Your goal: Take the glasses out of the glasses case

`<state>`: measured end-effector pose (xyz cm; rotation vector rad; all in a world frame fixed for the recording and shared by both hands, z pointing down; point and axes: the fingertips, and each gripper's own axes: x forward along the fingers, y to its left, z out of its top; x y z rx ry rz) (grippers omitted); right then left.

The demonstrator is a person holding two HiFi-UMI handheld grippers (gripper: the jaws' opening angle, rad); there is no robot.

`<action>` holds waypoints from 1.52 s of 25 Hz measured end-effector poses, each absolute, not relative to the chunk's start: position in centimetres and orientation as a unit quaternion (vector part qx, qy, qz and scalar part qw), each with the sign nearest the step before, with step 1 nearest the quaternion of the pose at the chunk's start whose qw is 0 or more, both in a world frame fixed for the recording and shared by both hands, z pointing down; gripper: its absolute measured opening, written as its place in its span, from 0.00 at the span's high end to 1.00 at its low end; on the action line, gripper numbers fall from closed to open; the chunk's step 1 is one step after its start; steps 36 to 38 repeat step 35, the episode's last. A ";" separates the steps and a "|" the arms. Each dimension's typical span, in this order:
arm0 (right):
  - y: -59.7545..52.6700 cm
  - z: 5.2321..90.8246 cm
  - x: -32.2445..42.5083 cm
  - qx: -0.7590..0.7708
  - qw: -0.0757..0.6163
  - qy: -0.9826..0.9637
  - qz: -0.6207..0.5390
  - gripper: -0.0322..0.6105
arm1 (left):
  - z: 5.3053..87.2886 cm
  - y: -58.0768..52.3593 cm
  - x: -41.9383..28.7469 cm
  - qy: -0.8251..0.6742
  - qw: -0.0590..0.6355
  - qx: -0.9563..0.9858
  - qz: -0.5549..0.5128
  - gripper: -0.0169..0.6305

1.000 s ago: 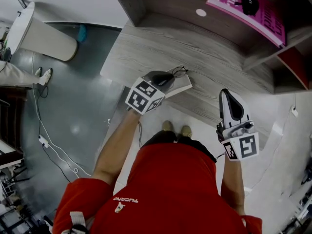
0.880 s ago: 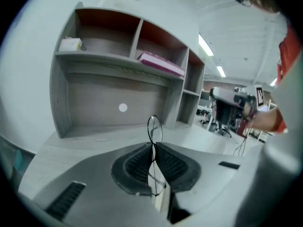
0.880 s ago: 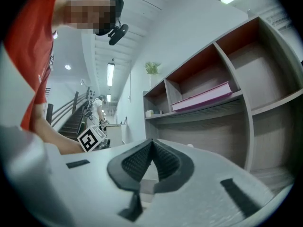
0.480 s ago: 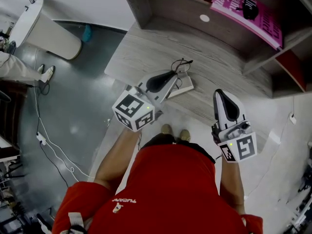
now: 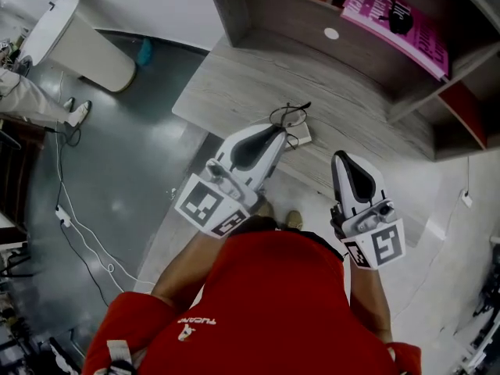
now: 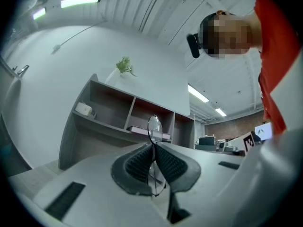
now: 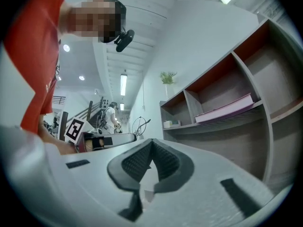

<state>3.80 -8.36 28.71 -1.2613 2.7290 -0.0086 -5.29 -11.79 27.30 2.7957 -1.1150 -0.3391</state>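
In the head view my left gripper is shut on thin black wire-rimmed glasses, held above the wooden desk. The white glasses case lies on the desk just beneath, mostly hidden by the gripper. In the left gripper view the glasses stand on edge, one lens pinched between the ribbed pads. My right gripper hovers to the right over the desk's front edge, shut with nothing in it. From the right gripper view the glasses show to the left.
A pink magazine lies on the shelf unit at the back of the desk. A small plant tops the shelves. A white bin, floor cables and another person's leg are at the left.
My left gripper has risen and tipped up towards level, lifting the glasses off the case. My right gripper has drifted slightly left and up.
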 end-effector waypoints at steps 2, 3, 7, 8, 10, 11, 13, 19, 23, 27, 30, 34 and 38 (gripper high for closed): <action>-8.0 28.5 3.4 -0.414 0.069 0.907 -0.001 0.94 | 26.8 -11.1 -5.6 -0.370 0.051 0.920 -0.115 0.93; -7.9 28.4 3.3 -0.413 0.070 0.908 0.001 0.94 | 26.7 -10.9 -5.7 -0.372 0.049 0.920 -0.116 0.93; -8.0 28.0 3.5 -0.411 0.073 0.909 0.009 0.94 | 26.3 -10.8 -6.5 -0.382 0.043 0.916 -0.118 0.93; -8.1 27.9 3.7 -0.411 0.073 0.908 0.011 0.94 | 26.3 -10.8 -6.6 -0.384 0.042 0.915 -0.118 0.93; -8.2 27.9 3.9 -0.412 0.073 0.908 0.013 0.95 | 26.3 -10.9 -6.7 -0.387 0.040 0.913 -0.119 0.93; -8.3 27.9 4.0 -0.413 0.072 0.908 0.014 0.95 | 26.3 -11.0 -6.7 -0.388 0.039 0.913 -0.119 0.93; -8.4 28.0 4.0 -0.413 0.071 0.908 0.013 0.95 | 26.4 -11.0 -6.6 -0.388 0.039 0.913 -0.118 0.93; -8.4 28.2 4.1 -0.414 0.068 0.908 0.012 0.95 | 26.5 -11.1 -6.6 -0.387 0.040 0.914 -0.117 0.93; -8.4 28.2 4.2 -0.416 0.067 0.907 0.012 0.95 | 26.5 -11.1 -6.5 -0.385 0.040 0.915 -0.116 0.93; -8.4 28.3 4.2 -0.419 0.066 0.906 0.010 0.95 | 26.6 -11.2 -6.5 -0.384 0.042 0.915 -0.114 0.93; -8.4 28.4 4.2 -0.420 0.065 0.905 0.009 0.95 | 26.6 -11.3 -6.5 -0.382 0.043 0.916 -0.114 0.93; -8.6 28.6 4.3 -0.421 0.064 0.905 0.009 0.95 | 26.8 -11.5 -6.3 -0.380 0.042 0.917 -0.111 0.93; -8.7 28.7 4.3 -0.421 0.064 0.905 0.009 0.95 | 26.9 -11.5 -6.2 -0.379 0.042 0.918 -0.110 0.93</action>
